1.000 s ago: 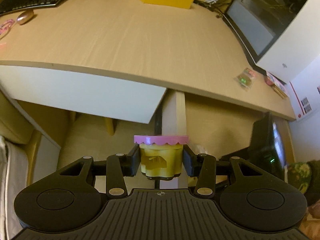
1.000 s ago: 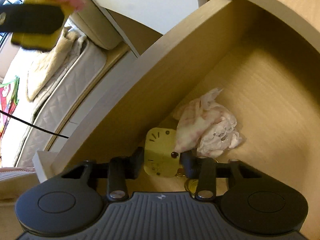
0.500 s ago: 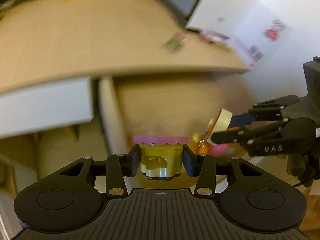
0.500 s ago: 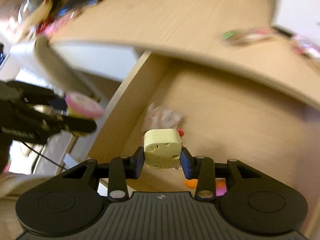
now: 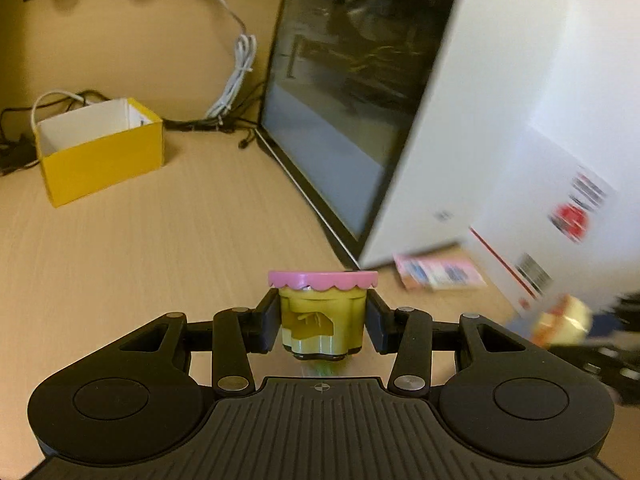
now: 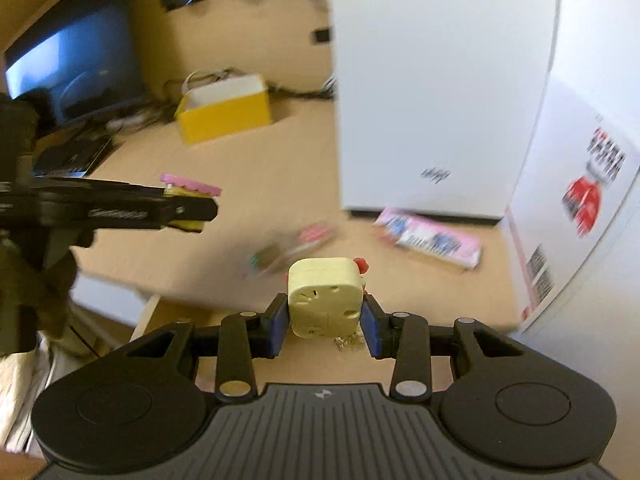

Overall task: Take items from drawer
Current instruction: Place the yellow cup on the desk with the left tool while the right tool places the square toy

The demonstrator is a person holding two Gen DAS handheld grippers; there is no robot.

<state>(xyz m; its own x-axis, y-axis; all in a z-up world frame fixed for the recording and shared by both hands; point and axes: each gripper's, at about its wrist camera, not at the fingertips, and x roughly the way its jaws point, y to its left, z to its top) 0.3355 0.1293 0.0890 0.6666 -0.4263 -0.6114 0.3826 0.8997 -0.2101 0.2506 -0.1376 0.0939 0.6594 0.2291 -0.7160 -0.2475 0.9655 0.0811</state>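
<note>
My left gripper [image 5: 322, 322] is shut on a small yellow jar with a pink scalloped lid [image 5: 322, 316], held above the wooden desk [image 5: 160, 240]. In the right wrist view the same jar [image 6: 190, 192] shows at the left, in the left gripper [image 6: 200, 210]. My right gripper [image 6: 325, 322] is shut on a pale yellow rounded box [image 6: 325, 300] with a small red knob behind it; a short chain hangs below. It hovers over the desk's front edge [image 6: 200, 300]. The pale box [image 5: 566, 322] appears blurred at the right of the left wrist view.
A yellow open box [image 5: 100, 152] stands at the back of the desk. A white computer case [image 6: 432, 88] with a dark glass side [image 5: 348, 100] stands to the right, with a pink packet [image 6: 432, 240] at its foot. A small wrapped item [image 6: 288, 248] lies near the edge. Cables [image 5: 236, 76] run behind.
Both grippers rose from the drawer up over the desk top with their items still held. The drawer has dropped out of view and the views now face the computer case.
</note>
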